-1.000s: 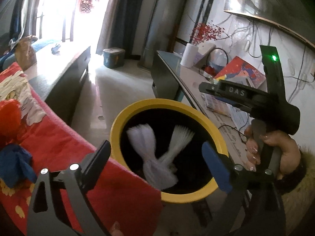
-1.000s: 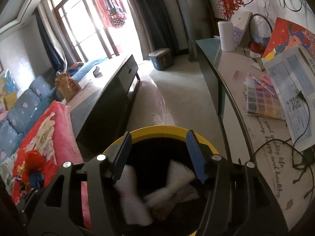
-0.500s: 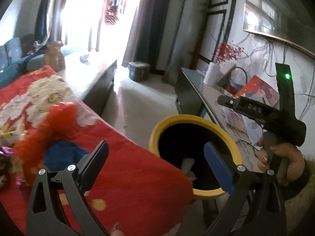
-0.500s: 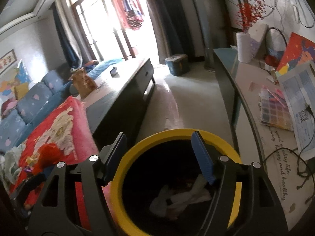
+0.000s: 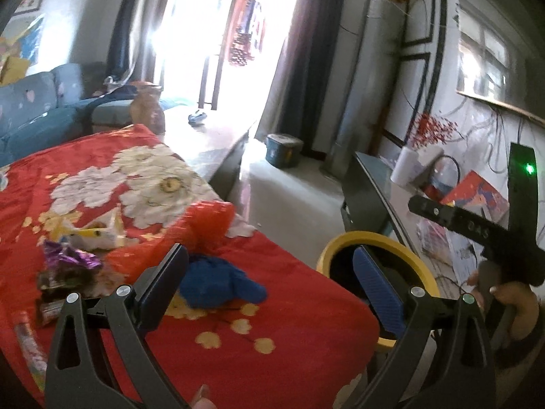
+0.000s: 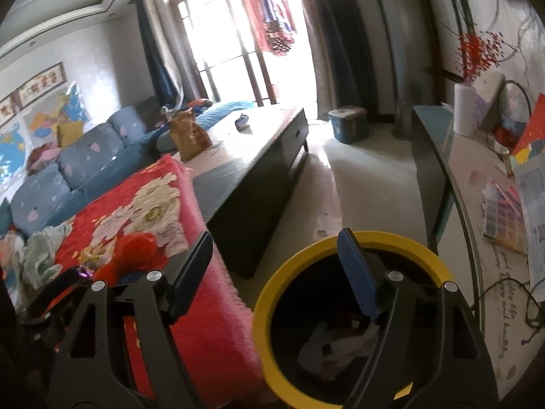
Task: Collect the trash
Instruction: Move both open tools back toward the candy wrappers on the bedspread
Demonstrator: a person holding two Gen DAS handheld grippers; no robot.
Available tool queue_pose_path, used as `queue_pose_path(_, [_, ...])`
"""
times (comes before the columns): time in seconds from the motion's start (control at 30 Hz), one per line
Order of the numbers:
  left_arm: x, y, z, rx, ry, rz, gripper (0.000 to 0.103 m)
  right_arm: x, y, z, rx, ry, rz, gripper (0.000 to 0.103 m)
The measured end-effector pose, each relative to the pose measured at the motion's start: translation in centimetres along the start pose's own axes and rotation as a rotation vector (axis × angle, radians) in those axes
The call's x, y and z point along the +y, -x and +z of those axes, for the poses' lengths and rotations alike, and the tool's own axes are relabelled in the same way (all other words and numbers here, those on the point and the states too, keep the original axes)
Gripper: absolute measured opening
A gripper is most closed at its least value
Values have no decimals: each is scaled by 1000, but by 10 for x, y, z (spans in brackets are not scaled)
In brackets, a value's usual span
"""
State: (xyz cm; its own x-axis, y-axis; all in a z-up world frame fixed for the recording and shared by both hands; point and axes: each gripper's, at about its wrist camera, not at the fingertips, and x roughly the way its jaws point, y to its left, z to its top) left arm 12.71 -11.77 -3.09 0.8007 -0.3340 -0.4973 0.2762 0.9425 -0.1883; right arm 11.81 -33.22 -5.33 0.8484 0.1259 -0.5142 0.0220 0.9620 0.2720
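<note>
Daylight floods both views from the tall balcony window (image 5: pixel 218 34) at upper centre, blown out to pure white; glare spills across the pale floor (image 6: pixel 357 177) and the long tabletop beneath it; the room's sides sit dimmer, and the bin's inside (image 6: pixel 340 334) at the bottom is near black; fisheye bending curves walls and corners darken; the red cloth (image 6: pixel 204 323) at lower left is smeared with blur.

Red floral blanket (image 5: pixel 238 323), blue wad (image 5: pixel 218 281), purple wrapper (image 5: pixel 69 259)
</note>
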Motion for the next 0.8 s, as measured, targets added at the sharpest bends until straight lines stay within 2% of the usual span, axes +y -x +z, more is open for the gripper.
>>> queue_pose_path(0.8, [77,52,5,-82,120,173,95,86,3,-11,42,166,162,69])
